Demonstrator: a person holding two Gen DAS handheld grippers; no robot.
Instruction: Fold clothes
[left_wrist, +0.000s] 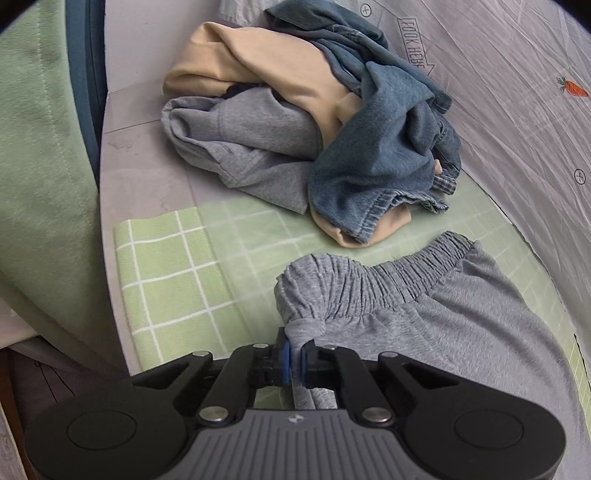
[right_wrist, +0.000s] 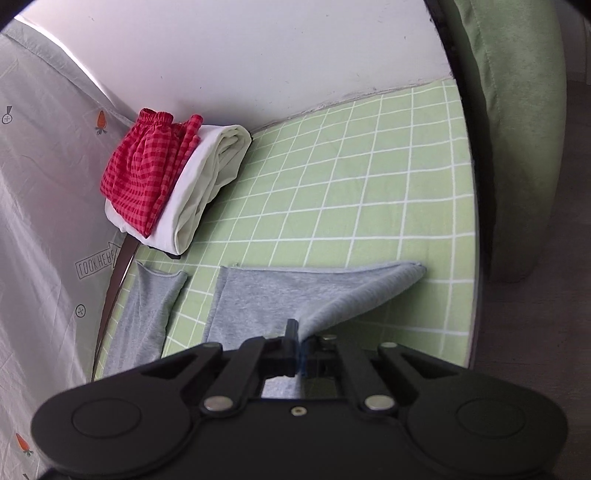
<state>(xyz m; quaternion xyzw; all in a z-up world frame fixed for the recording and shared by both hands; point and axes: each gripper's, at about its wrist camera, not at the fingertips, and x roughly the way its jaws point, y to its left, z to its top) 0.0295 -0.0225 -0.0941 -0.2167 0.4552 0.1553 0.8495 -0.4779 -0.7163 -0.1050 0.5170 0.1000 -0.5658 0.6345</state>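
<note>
Grey sweatpants (left_wrist: 443, 314) lie on the green checked sheet (left_wrist: 166, 258). My left gripper (left_wrist: 295, 360) is shut on the left corner of their elastic waistband (left_wrist: 369, 284). In the right wrist view my right gripper (right_wrist: 299, 354) is shut on the fabric of one grey leg (right_wrist: 295, 295), which is lifted into a ridge toward the right. The other leg's end (right_wrist: 151, 306) lies flat at the left.
A pile of unfolded clothes sits beyond the waistband: beige garment (left_wrist: 266, 62), grey sweatshirt (left_wrist: 243, 144), blue denim (left_wrist: 384, 147). A folded stack of red checked shorts (right_wrist: 144, 173) on a white garment (right_wrist: 210, 184) rests by the wall. A grey printed cover (right_wrist: 44, 221) runs along one side.
</note>
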